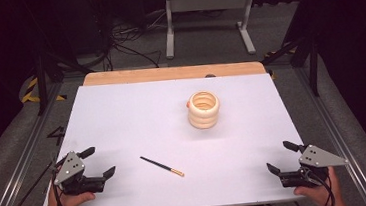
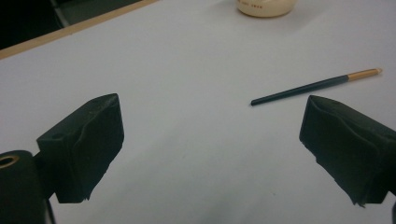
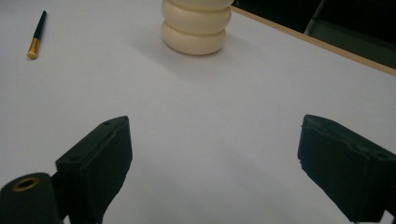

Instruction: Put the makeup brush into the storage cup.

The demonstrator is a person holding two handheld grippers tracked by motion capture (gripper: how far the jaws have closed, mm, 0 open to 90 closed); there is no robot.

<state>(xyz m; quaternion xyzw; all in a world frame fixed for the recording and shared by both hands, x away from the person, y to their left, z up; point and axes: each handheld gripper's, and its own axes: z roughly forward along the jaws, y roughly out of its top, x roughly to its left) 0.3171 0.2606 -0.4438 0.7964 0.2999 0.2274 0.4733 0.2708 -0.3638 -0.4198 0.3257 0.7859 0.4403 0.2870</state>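
White table [image 1: 122, 118] lying bare around brush [image 1: 162, 166] | left gripper [image 1: 96, 162], right gripper [image 1: 279, 157] both gaping, holding nothing | left should be approaching brush's dark handle, closing squarely across it

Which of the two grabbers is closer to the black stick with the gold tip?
The left gripper. The stick lies just beside it, far from the right gripper across the table.

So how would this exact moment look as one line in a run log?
left gripper: open, empty | right gripper: open, empty | chopstick: flat on table, untouched | ribbed cream holder: upright, farther back
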